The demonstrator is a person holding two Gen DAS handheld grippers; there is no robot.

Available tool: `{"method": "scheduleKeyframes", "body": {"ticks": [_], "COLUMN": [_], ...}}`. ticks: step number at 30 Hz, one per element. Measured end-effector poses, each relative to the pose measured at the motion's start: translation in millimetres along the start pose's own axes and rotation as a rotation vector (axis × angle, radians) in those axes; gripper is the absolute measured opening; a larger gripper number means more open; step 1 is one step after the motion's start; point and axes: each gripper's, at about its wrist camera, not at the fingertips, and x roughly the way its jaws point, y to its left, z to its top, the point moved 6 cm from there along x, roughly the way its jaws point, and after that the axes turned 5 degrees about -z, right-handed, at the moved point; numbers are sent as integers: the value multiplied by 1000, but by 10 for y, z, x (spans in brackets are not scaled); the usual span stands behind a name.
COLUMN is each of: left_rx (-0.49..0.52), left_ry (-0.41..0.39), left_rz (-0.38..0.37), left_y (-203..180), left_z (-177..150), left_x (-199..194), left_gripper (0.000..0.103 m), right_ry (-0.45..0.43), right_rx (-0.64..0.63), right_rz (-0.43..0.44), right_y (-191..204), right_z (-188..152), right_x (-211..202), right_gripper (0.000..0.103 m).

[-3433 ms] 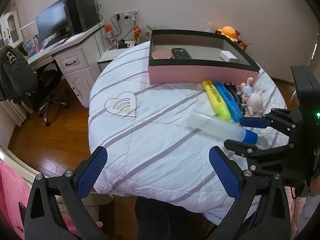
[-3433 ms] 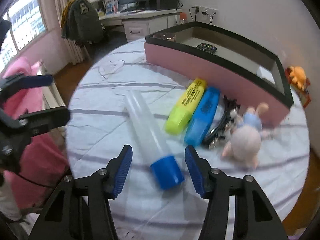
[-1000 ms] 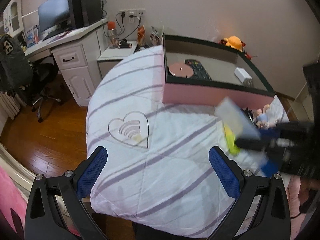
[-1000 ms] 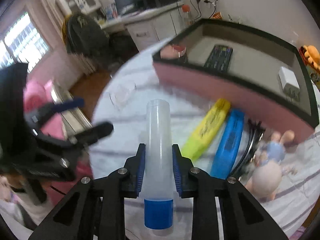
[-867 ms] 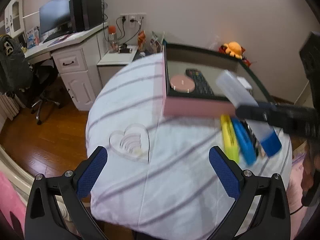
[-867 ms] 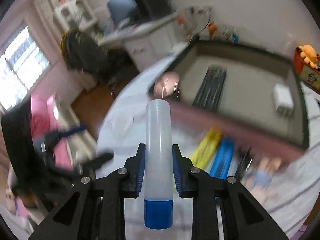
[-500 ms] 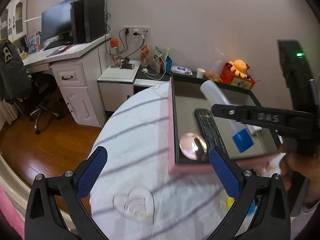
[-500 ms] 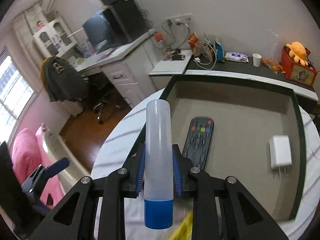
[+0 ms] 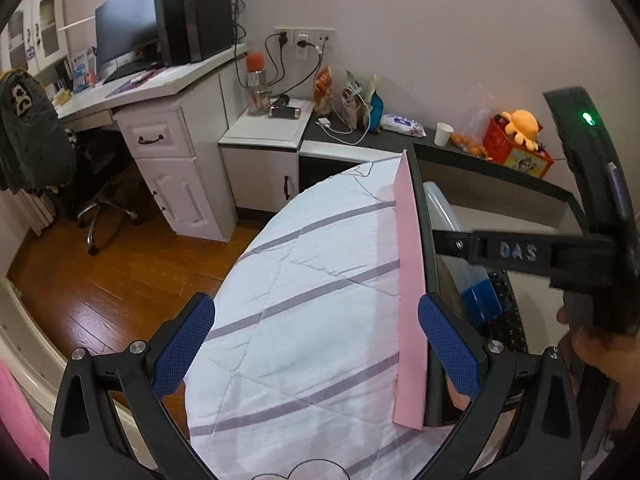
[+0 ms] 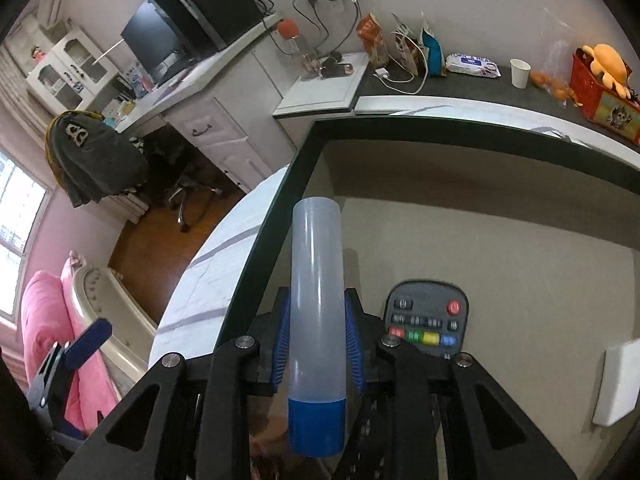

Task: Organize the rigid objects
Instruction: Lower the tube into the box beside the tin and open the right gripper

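My right gripper [image 10: 316,344] is shut on a clear plastic tube with a blue cap [image 10: 317,280] and holds it inside the pink box with a dark rim [image 10: 280,200], near its left wall. The tube also shows in the left wrist view [image 9: 456,248], held by the right gripper's arm [image 9: 520,248]. A black remote control [image 10: 428,324] and a white charger [image 10: 618,380] lie on the box floor. My left gripper [image 9: 316,344] is open and empty over the striped quilt [image 9: 320,280], beside the box's pink wall [image 9: 408,280].
A white desk [image 9: 160,128] with a monitor, a low cabinet with cables and snacks [image 9: 332,128] and an office chair [image 9: 96,208] stand beyond the round table. An orange plush toy [image 9: 520,124] sits behind the box. Wooden floor lies to the left.
My right gripper closed on the tube, lifted it off the quilt and carried it over the box rim, then lower inside. The left gripper moved forward along the box's left wall.
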Motion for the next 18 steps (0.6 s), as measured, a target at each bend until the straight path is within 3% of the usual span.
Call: {"method": "scheduleKeyframes", "body": {"ticks": [10, 14, 18], "left_rx": [17, 39, 52], "left_ry": [2, -6, -14], "left_rz": [-27, -40, -46], "left_y": [-91, -159, -208], "left_z": [-61, -96, -127], "left_x": [-44, -125, -226], "left_gripper": [103, 103, 103], "right_ry": [56, 77, 93], "right_rx": [59, 92, 94], "right_rz": [5, 48, 72], "right_y": [-17, -79, -97], "right_z": [42, -23, -108], "right_x": [130, 52, -25], "right_gripper": [28, 49, 51]}}
